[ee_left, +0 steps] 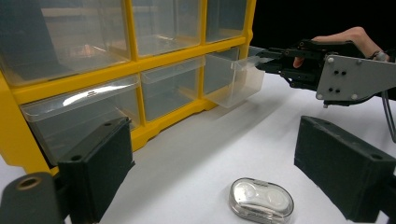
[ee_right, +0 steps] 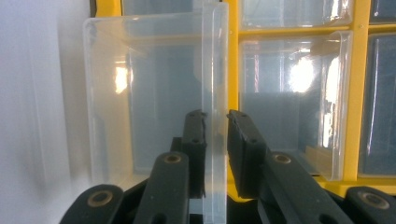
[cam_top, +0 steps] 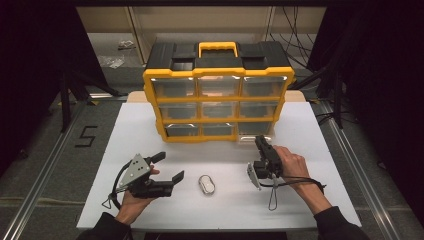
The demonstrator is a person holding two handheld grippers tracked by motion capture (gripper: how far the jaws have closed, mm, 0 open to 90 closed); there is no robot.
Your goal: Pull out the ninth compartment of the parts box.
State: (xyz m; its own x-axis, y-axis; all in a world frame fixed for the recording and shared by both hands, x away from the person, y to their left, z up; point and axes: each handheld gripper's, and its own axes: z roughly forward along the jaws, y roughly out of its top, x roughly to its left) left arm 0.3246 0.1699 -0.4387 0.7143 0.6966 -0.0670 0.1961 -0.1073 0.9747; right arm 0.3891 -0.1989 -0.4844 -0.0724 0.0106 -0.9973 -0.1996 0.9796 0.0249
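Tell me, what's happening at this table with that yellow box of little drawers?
A person works with a hand-held gripper in each hand. The right hand-held gripper is clamped on the front lip of the clear bottom-right drawer of the yellow organizer, which stands partly pulled out. The left hand-held gripper sits open near a small clear case lying on the white table.

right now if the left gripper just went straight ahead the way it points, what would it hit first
Probably the small clear case on the table, lying just ahead between the open left gripper jaws. Passing above it, the yellow drawer cabinet comes next, though depth is hard to judge.
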